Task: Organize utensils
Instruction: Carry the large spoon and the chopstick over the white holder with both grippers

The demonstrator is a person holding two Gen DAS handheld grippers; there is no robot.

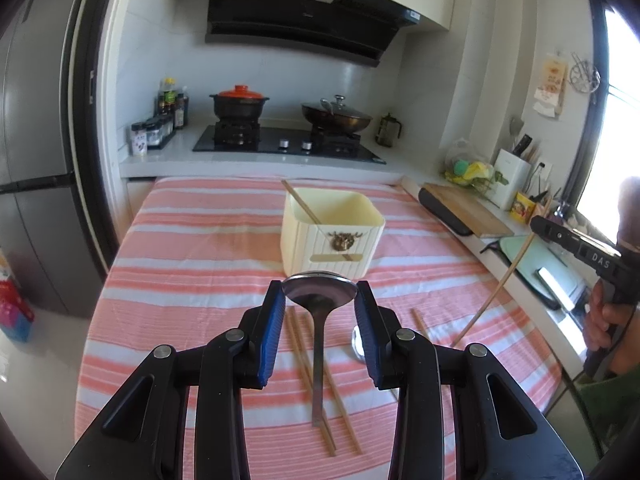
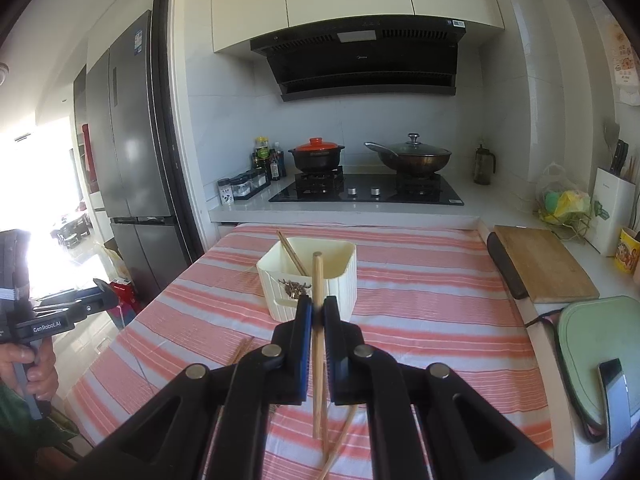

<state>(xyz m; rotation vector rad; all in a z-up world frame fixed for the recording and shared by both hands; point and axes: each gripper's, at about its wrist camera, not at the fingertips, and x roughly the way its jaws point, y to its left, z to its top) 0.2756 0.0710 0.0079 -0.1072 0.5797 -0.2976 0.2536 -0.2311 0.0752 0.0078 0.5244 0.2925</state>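
Note:
My left gripper (image 1: 319, 294) is shut on the bowl of a metal spoon (image 1: 319, 293), whose handle hangs down above the striped tablecloth (image 1: 192, 248). A cream utensil holder (image 1: 332, 232) with one chopstick (image 1: 301, 201) in it stands just beyond. Two wooden chopsticks (image 1: 308, 376) lie on the cloth under the spoon. My right gripper (image 2: 317, 307) is shut on a wooden chopstick (image 2: 318, 344), held upright in front of the utensil holder (image 2: 310, 280). It shows at the right of the left wrist view (image 1: 576, 246).
A small metal object (image 1: 357, 345) and another chopstick (image 1: 420, 322) lie on the cloth by my left gripper's right finger. A wooden cutting board (image 2: 544, 264) and a green lid (image 2: 596, 364) sit on the right counter. The stove with pots (image 2: 368, 184) is behind the table.

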